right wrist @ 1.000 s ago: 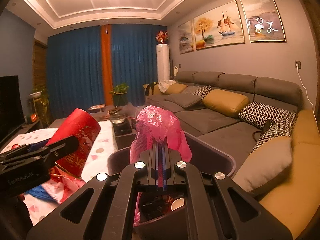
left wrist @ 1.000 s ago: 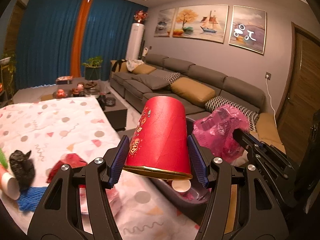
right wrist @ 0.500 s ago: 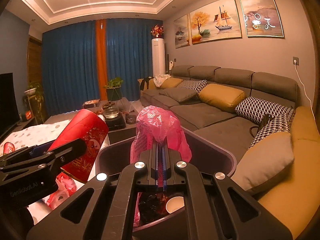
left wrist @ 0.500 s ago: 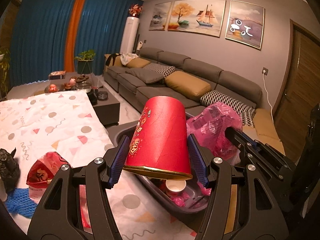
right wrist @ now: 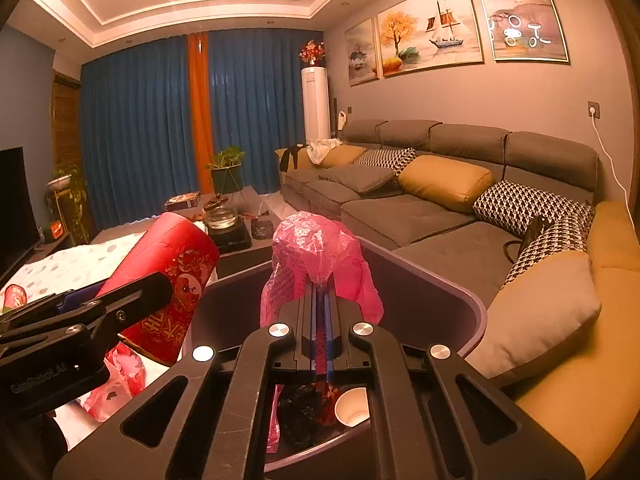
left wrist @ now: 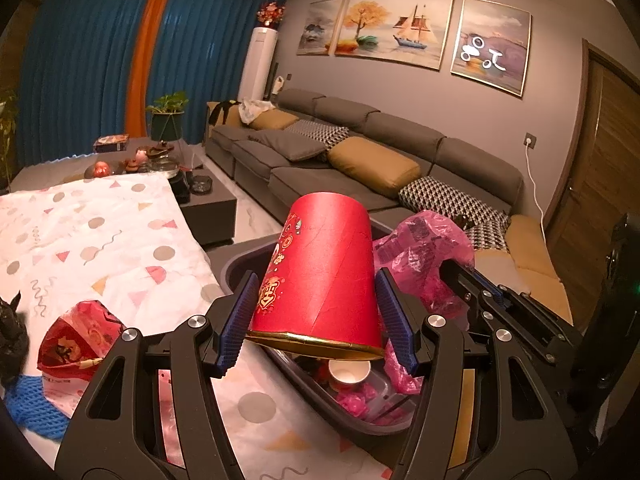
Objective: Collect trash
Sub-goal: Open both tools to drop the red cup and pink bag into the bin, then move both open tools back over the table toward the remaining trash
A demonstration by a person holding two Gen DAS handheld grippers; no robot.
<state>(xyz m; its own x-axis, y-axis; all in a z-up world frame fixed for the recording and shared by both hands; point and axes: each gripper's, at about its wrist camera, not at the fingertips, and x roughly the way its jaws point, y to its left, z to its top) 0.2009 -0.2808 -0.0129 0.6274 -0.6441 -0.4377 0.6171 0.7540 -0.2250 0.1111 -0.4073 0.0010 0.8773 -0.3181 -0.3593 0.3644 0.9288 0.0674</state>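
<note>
Over the dark bin [left wrist: 240, 264] I hold a red cup [left wrist: 324, 276] clamped in my left tool [left wrist: 316, 320]; my right tool [right wrist: 320, 320] pinches a pink bag [right wrist: 320, 252], which may snag its pads on release.

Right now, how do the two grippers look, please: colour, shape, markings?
Both are matte black. The left gripper has two angular open-frame arms with silver screws and ribbed blue pads. The right gripper has the same build and blue pads. The left one's side bears faint grey lettering, too blurred to read. No cables, hands or sleeves show.
</note>
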